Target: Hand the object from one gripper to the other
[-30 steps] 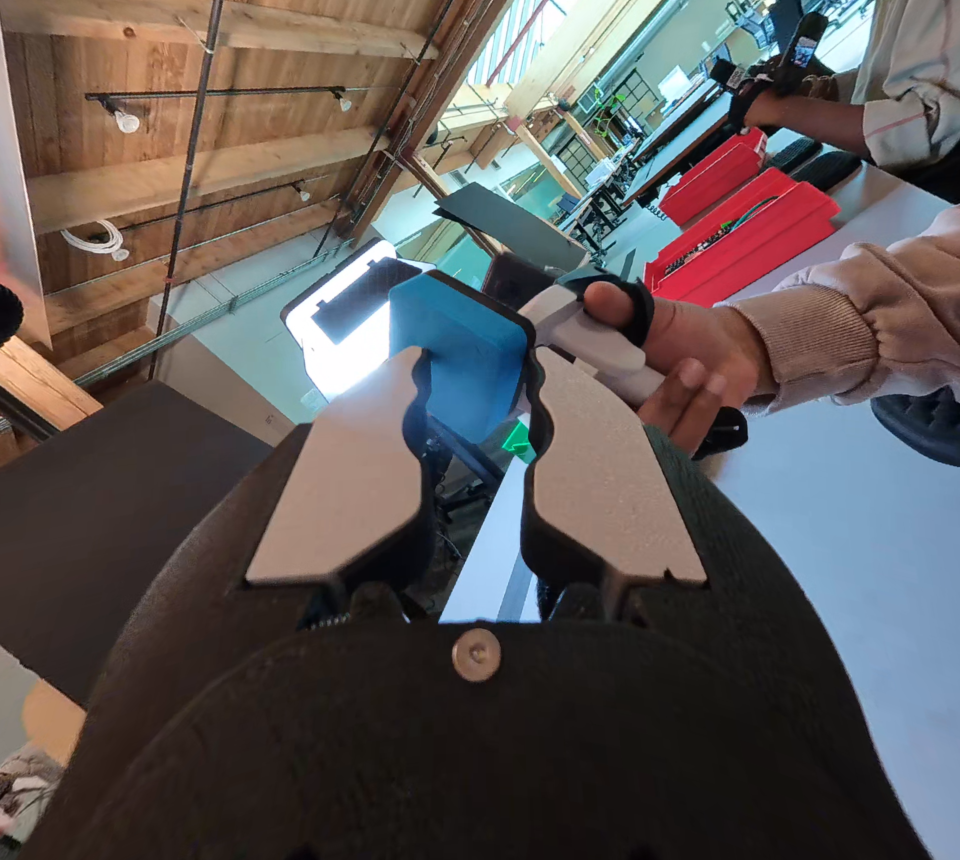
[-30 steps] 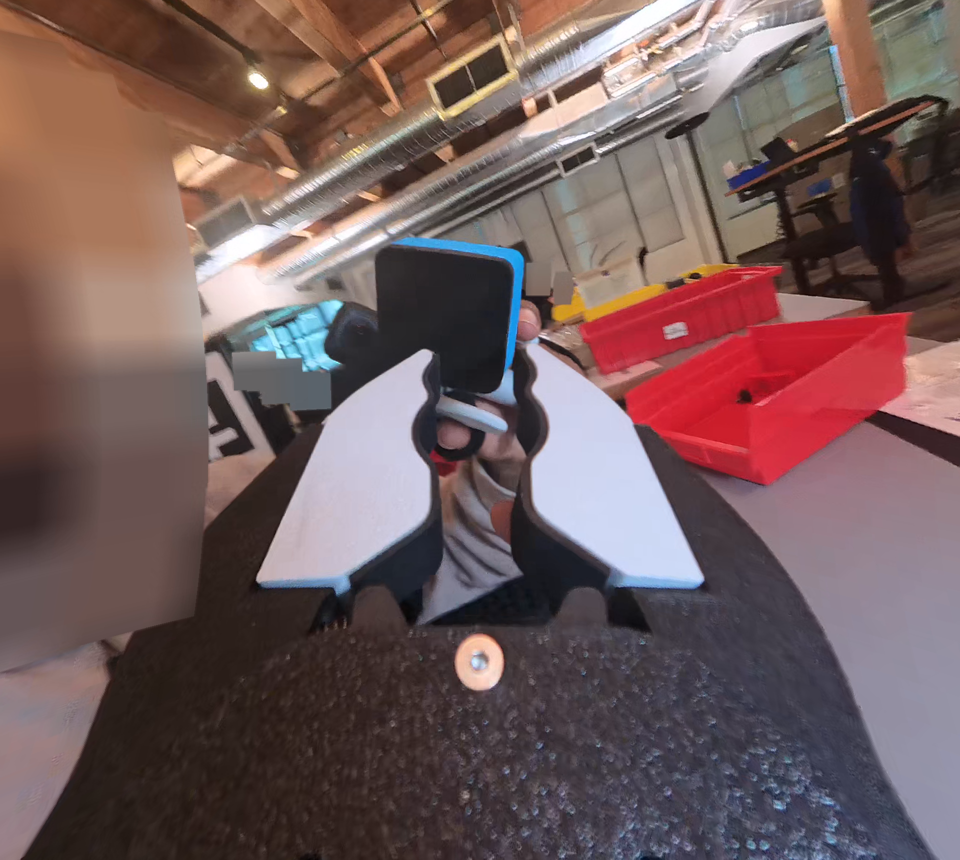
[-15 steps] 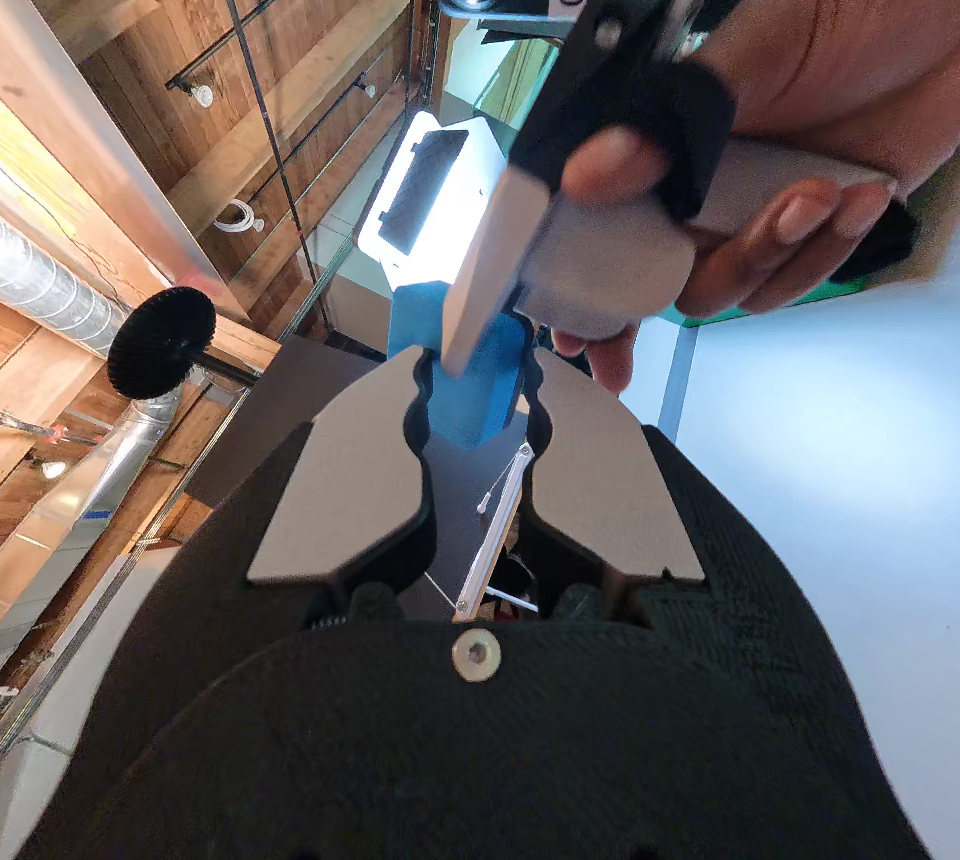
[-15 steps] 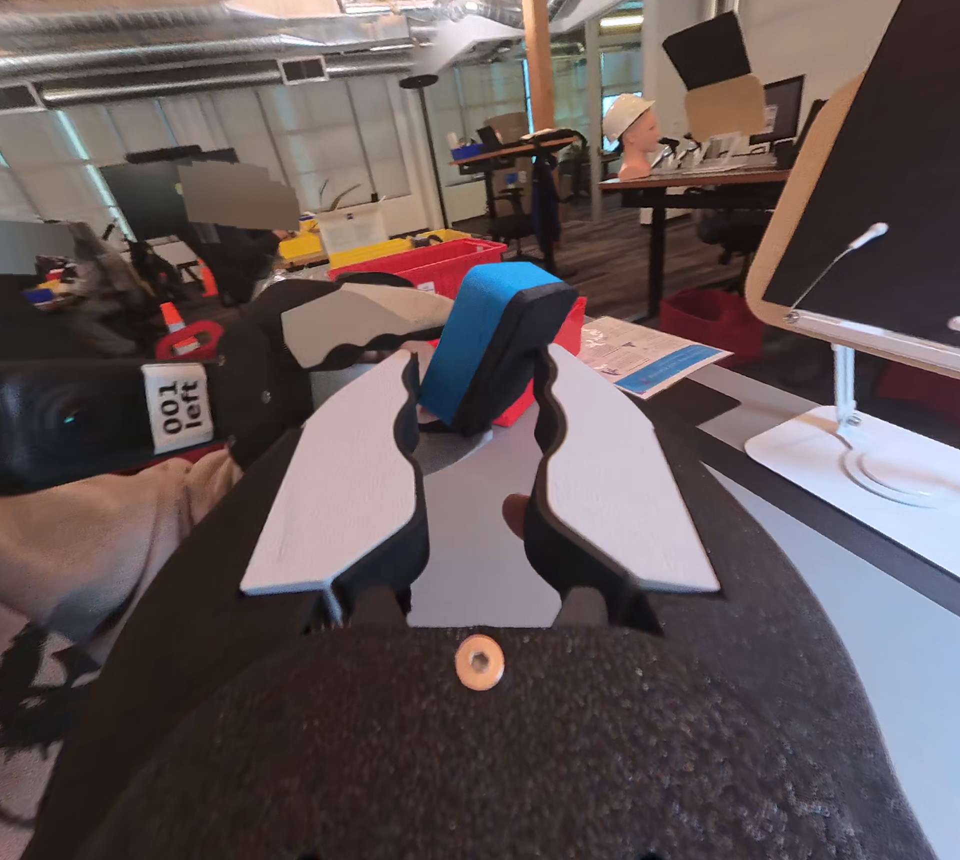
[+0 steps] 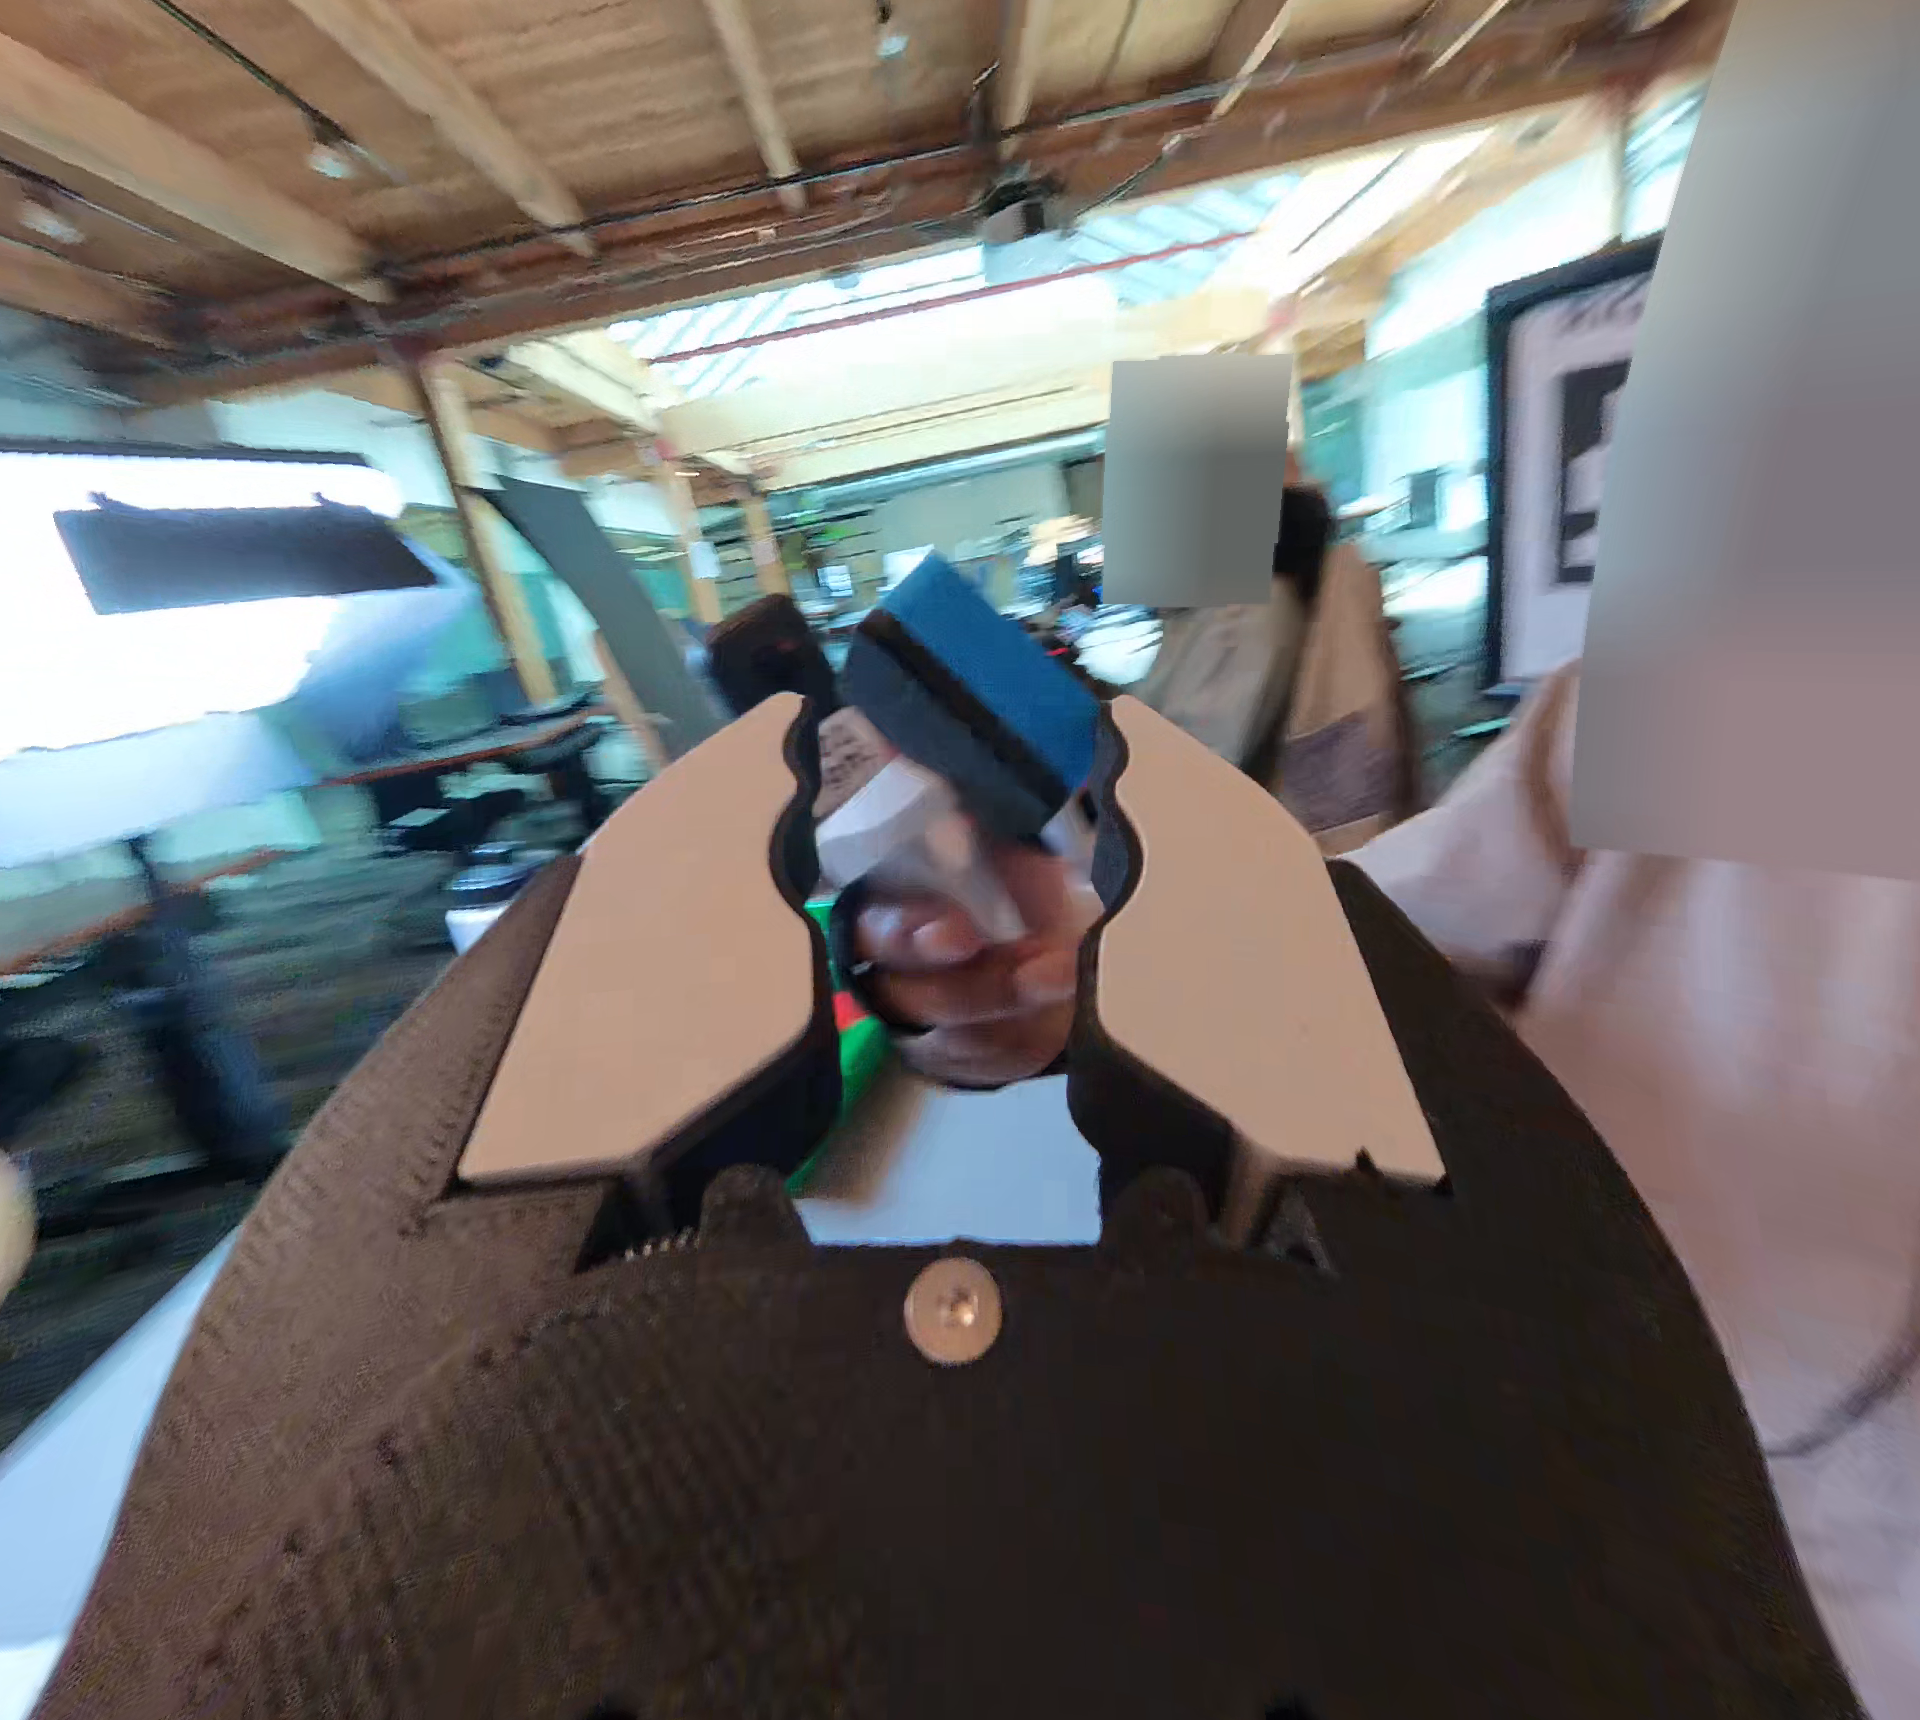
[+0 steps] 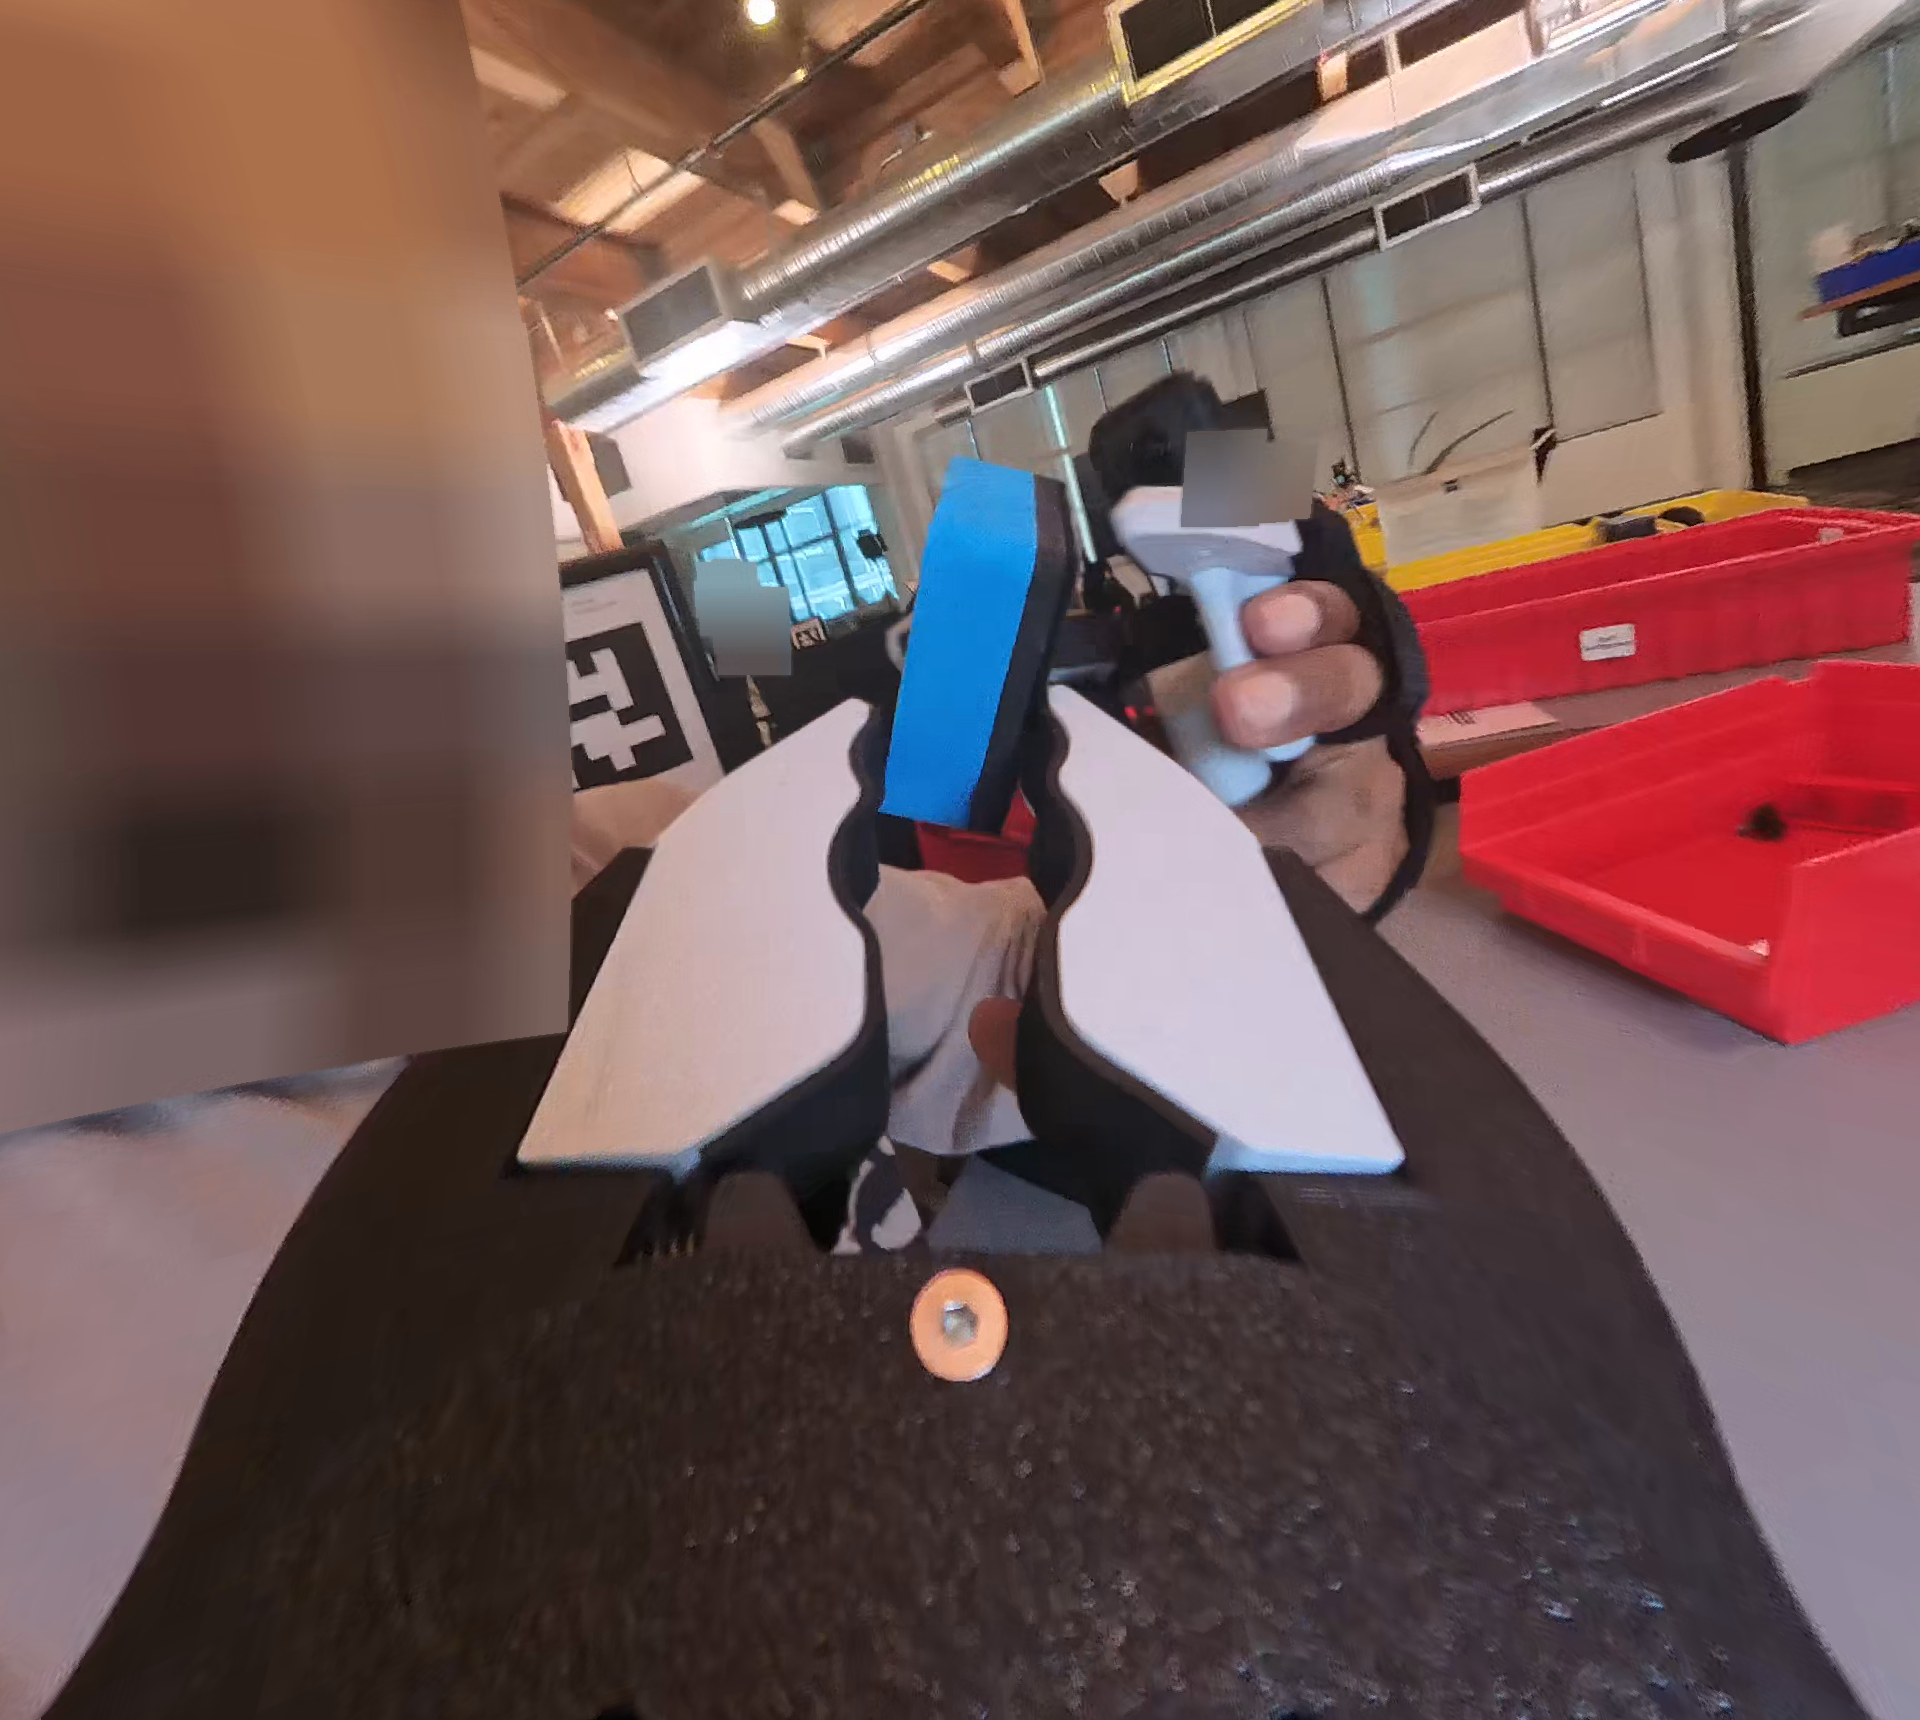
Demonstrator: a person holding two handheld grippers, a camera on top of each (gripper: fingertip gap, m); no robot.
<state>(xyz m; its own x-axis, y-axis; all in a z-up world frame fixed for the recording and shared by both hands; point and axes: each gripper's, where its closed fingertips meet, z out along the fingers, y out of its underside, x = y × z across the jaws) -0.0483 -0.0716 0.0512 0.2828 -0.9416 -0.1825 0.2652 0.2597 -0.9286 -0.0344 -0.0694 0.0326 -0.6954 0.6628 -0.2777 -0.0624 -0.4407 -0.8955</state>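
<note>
The blue sponge [image 6: 971, 642] sits pinched between the right tool's [image 6: 956, 735] tips, raised above the counter [image 6: 1662, 1099]. The left tool [image 5: 951, 735] seems spread apart, though blurred. Best to hold steady and square before letting go.

Motion smears the whole left wrist view. There the blue-and-black sponge [image 5: 977, 694] covers part of the far gripper's grey handle [image 5: 904, 823]; which fingers hold the sponge cannot be told. In the right wrist view, the red bin [image 6: 1704, 849] runs off the right edge, its small dark contents unreadable.
</note>
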